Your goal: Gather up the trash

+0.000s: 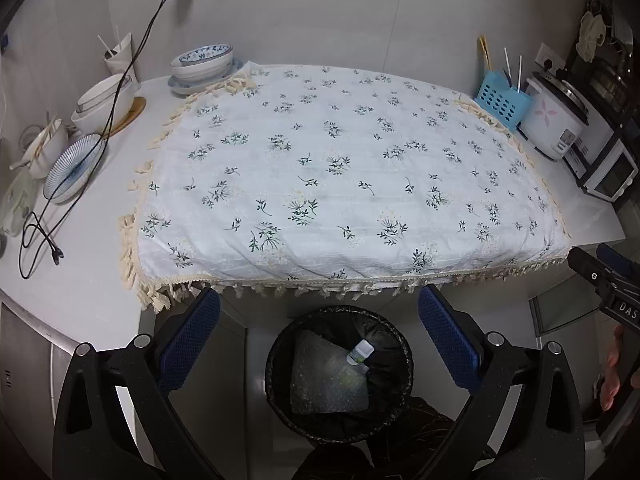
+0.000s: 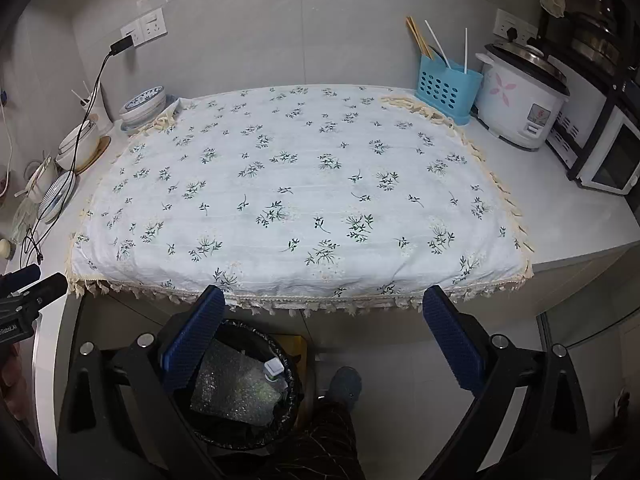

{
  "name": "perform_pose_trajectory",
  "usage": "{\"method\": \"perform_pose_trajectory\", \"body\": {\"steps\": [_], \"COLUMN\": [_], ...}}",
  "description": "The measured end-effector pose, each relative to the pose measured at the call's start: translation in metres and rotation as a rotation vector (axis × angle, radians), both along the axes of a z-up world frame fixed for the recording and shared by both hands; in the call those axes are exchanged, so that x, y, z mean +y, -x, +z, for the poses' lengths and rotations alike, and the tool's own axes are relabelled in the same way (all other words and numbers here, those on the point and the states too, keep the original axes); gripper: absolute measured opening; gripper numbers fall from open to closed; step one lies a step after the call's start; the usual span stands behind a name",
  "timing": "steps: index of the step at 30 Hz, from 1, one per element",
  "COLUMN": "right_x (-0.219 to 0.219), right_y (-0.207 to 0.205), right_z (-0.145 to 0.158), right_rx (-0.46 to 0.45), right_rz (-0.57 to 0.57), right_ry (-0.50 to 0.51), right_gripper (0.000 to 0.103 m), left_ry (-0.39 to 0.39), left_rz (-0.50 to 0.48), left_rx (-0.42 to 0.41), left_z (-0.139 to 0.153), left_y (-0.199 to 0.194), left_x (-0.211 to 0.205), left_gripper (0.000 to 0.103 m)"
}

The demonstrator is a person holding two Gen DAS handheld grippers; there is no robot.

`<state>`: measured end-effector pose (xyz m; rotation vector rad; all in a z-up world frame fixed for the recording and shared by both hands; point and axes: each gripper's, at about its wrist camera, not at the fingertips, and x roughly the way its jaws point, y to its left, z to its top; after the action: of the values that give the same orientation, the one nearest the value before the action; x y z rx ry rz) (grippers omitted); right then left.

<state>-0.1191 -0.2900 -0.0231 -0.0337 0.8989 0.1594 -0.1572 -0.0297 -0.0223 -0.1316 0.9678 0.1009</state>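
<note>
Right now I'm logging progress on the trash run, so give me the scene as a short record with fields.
left tool: open, holding nothing, above the bin
right tool: open, holding nothing
trash bin: on the floor below the counter edge, black liner
in bin: clear plastic bag; small white-capped bottle
tablecloth: floral, no trash visible on it
counter sides: bowls at the left, rice cooker at the right

White countertop carries a floral fringed tablecloth across its middle. Left of cloth: stacked patterned bowls, white bowls on a wooden trivet, a striped plate, loose black cable. Right of cloth: blue utensil caddy, white rice cooker, toaster oven.
</note>
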Motion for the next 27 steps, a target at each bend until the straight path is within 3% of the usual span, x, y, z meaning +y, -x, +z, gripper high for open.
{"method": "perform_pose_trajectory", "body": {"steps": [27], "right_x": [0.0007], "right_y": [-0.001], "right_z": [-0.0005], "right_rx": [0.009], "right_rz": [-0.001], "right_ry": [0.002], "right_gripper": [0.095], "left_ry": [0.012], "left_rz": [-0.01], "left_rx": [-0.007], "left_z": [0.0005], "left_y": [-0.0011], "left_x": [-0.0027], "left_gripper": [0.097]}}
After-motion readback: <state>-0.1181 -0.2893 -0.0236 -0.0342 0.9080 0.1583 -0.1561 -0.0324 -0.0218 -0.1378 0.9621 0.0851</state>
